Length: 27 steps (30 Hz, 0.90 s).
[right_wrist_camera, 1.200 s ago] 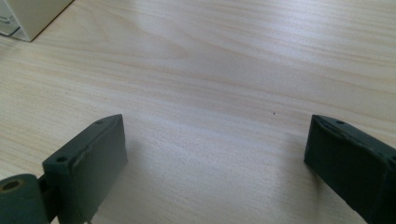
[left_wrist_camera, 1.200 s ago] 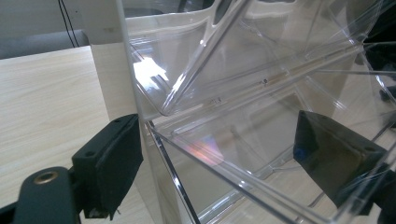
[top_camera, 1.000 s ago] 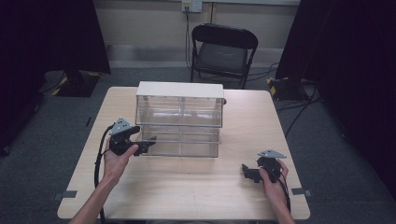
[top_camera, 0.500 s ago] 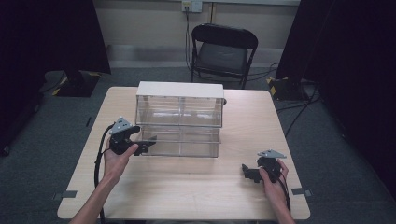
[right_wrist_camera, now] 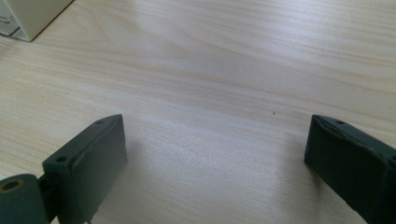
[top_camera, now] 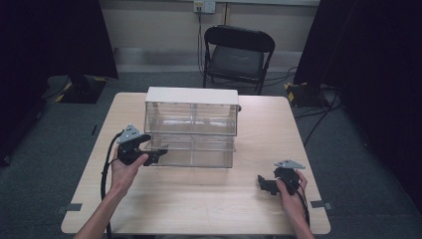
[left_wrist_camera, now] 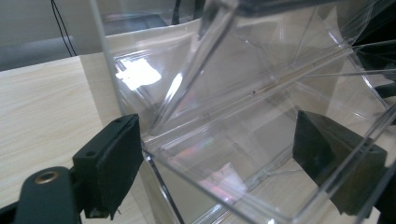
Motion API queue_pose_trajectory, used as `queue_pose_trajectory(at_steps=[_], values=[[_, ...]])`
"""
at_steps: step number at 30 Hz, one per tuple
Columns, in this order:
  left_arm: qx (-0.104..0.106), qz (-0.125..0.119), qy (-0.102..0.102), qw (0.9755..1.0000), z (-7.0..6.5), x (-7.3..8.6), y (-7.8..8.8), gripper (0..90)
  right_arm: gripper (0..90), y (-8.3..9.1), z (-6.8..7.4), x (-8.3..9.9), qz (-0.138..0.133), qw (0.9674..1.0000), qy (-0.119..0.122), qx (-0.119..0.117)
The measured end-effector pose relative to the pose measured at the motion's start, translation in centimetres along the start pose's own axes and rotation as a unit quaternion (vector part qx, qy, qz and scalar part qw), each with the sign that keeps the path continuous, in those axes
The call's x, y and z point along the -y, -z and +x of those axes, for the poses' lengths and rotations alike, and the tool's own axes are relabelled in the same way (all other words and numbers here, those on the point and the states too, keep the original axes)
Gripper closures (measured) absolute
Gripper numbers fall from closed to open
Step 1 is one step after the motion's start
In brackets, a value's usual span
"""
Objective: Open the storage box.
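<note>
1. The clear cabinet (top_camera: 191, 124) stands mid-table (top_camera: 199, 204), its lower drawer (top_camera: 191, 153) pulled partway out toward the person. That drawer looks to be the thing in hand.
2. The left gripper (top_camera: 149, 158) sits at the drawer's front left corner. In the left gripper view its jaws are spread wide, one outside the corner wall, the other seen through the clear plastic on the far side. Nothing is pinched yet.
3. To do this well, I judge the jaws should close on one wall only, square to it, so the thin plastic neither flexes nor slips.
4. Move the drawer straight along its track; any sideways pull would likely skew it or drag the whole cabinet across the table.
5. The drawer (left_wrist_camera: 243, 177) seems empty apart from glare and a faint pinkish glint on its floor; I cannot tell what that is.
6. The right gripper (top_camera: 266, 185) rests near the table's front right, well apart from the cabinet, jaws spread over bare wood. It could brace the cabinet if it starts to slide.
</note>
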<state>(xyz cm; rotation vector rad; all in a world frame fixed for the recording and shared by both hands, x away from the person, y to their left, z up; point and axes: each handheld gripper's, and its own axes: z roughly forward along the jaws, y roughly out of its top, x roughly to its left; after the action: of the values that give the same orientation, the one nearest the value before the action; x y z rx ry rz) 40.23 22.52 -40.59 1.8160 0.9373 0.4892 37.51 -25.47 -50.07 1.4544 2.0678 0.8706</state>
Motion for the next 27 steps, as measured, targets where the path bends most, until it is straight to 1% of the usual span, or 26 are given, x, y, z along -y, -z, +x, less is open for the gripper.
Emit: queue_pose_trajectory(at_steps=[4, 5, 11, 12, 14, 16, 17, 19, 20, 22, 23, 25, 27], values=[[0.000, -0.004, 0.005, 1.0000, 0.0, 0.0, 0.0, 14.8, 5.0, 0.0, 0.0, 0.0, 0.000, 1.0000, 0.000, 0.000], [0.000, -0.004, 0.002, 1.0000, 0.1, -0.1, 0.0, 15.1, 5.0, 0.0, 0.0, 0.0, 0.000, 1.0000, 0.000, 0.000], [-0.002, -0.006, 0.006, 1.0000, 0.1, -0.2, 0.2, 15.3, 5.0, 0.0, 0.0, 0.0, 0.000, 1.0000, -0.001, 0.000], [-0.002, -0.004, 0.001, 1.0000, 0.1, -0.4, 0.2, 15.3, 5.0, 0.0, 0.0, 0.0, 0.000, 1.0000, -0.001, 0.000], [-0.001, -0.008, 0.003, 1.0000, 0.1, -0.6, 0.3, 15.3, 5.0, 0.0, 0.0, 0.0, 0.000, 1.0000, 0.000, 0.000], [-0.001, -0.013, 0.001, 0.9999, 0.1, -1.2, 0.4, 15.3, 5.0, 0.0, 0.0, 0.0, 0.000, 1.0000, 0.000, 0.000], [-0.004, -0.015, -0.002, 0.9999, 0.0, -1.3, 0.4, 15.0, 5.0, 0.0, 0.0, 0.0, 0.000, 1.0000, 0.000, 0.000], [-0.002, -0.011, -0.004, 0.9999, 0.1, -1.4, 0.4, 14.6, 5.0, 0.0, 0.0, 0.0, 0.000, 1.0000, 0.000, 0.000], [0.002, -0.013, -0.003, 0.9999, 0.2, -1.5, 0.4, 13.9, 5.0, 0.0, 0.0, 0.0, 0.000, 1.0000, 0.000, 0.000], [0.002, -0.016, 0.006, 0.9998, 0.2, -1.6, 0.4, 13.5, 5.0, 0.0, 0.0, 0.0, 0.000, 1.0000, -0.001, 0.000], [0.004, -0.017, 0.005, 0.9998, 0.2, -1.6, 0.4, 13.3, 5.0, 0.0, 0.0, 0.0, 0.000, 1.0000, 0.000, 0.000], [0.002, -0.013, 0.006, 0.9999, 0.2, -1.6, 0.3, 12.6, 5.0, 0.0, 0.0, 0.0, 0.000, 1.0000, -0.001, 0.000], [-0.002, -0.012, 0.005, 0.9999, 0.1, -1.6, 0.4, 13.8, 5.0, 0.0, 0.0, 0.0, 0.000, 1.0000, 0.000, 0.000]])
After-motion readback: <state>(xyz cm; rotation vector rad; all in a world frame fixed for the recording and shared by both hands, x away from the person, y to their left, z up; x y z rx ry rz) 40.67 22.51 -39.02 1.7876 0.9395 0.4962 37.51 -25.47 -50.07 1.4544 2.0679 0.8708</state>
